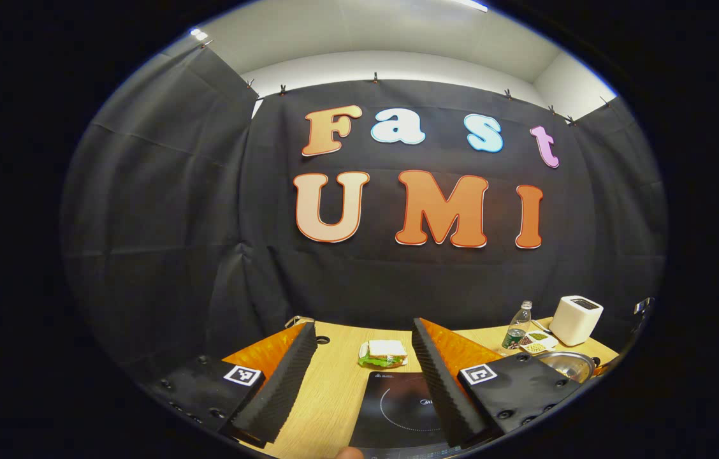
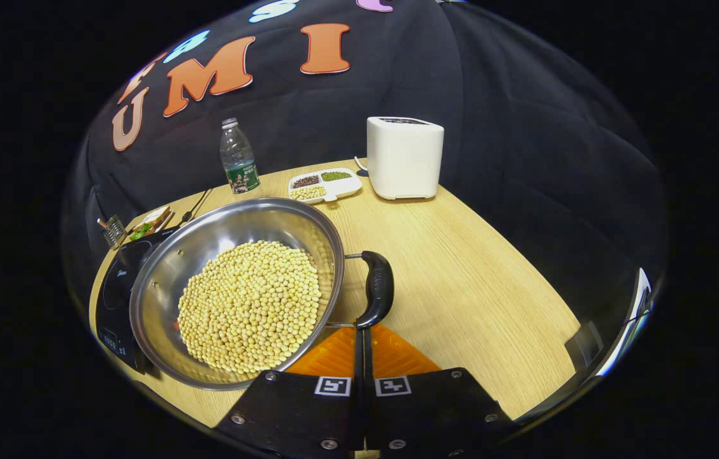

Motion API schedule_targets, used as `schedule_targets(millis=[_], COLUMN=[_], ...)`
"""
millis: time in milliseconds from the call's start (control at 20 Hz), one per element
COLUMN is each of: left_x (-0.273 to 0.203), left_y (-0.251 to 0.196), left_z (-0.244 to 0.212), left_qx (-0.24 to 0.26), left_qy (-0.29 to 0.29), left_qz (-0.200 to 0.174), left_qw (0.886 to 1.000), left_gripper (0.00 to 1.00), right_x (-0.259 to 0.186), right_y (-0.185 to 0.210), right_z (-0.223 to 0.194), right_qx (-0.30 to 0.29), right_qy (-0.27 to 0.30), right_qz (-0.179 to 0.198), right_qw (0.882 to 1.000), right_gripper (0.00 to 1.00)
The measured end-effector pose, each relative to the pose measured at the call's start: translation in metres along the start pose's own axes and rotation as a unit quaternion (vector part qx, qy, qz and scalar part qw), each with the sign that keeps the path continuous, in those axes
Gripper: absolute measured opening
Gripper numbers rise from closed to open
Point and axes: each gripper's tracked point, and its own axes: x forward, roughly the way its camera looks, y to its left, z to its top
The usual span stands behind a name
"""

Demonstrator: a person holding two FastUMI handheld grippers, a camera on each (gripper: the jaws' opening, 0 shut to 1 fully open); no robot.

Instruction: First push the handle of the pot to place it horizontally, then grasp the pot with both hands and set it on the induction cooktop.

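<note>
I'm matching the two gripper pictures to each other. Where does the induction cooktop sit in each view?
Left gripper view: induction cooktop at bottom centre, between the gripper's open fingers.
Right gripper view: at lower left, partly behind the pot.
Shared landmark: the white toaster.

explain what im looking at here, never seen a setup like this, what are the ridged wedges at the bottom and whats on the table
Those wedges are the fingers of hand-held grippers; a person carries one in each hand, each with its own camera. In the left gripper view, the left gripper is open above the induction cooktop, with a sandwich beyond. In the right gripper view, the right gripper is closed, its tips at the pot's handle; whether it pinches anything is unclear. The pot holds soybeans. Behind stand a bottle, a tray of beans and a white appliance.
</note>
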Motion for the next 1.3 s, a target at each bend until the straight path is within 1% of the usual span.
schedule_targets(millis=[250, 450, 900, 950, 1100, 1200, 1250, 1300], left_x=[0.007, 0.013, 0.025, 0.026, 0.030, 0.031, 0.032, 0.032], left_y=[-0.008, -0.019, -0.070, -0.076, -0.095, -0.108, -0.115, -0.123], left_z=[-0.010, -0.021, -0.057, -0.060, -0.071, -0.080, -0.084, -0.088], left_qx=[-0.001, -0.010, -0.029, -0.031, -0.034, -0.037, -0.039, -0.040], left_qy=[0.010, 0.020, 0.054, 0.058, 0.066, 0.072, 0.077, 0.082], left_qz=[-0.003, -0.009, -0.047, -0.051, -0.061, -0.065, -0.069, -0.074], left_qw=[1.000, 1.000, 0.997, 0.997, 0.995, 0.995, 0.994, 0.993], left_gripper=[0.97, 0.98, 0.99, 0.98, 0.98, 0.97, 0.97, 0.98], right_x=[0.016, 0.025, 0.042, 0.042, 0.038, 0.035, 0.034, 0.032], right_y=[0.000, -0.001, 0.000, 0.000, -0.004, -0.010, -0.013, -0.018], right_z=[0.013, 0.026, 0.042, 0.043, 0.042, 0.044, 0.047, 0.054], right_qx=[-0.008, 0.007, 0.000, 0.001, -0.001, -0.004, -0.004, -0.005], right_qy=[-0.004, -0.008, -0.010, -0.010, -0.012, -0.017, -0.025, -0.038], right_qz=[-0.008, 0.000, 0.012, 0.012, 0.016, 0.010, 0.006, 0.002], right_qw=[1.000, 1.000, 1.000, 1.000, 1.000, 1.000, 1.000, 0.999], right_gripper=[0.00, 0.00, 0.00, 0.00, 0.00, 0.05, 0.11, 0.13])
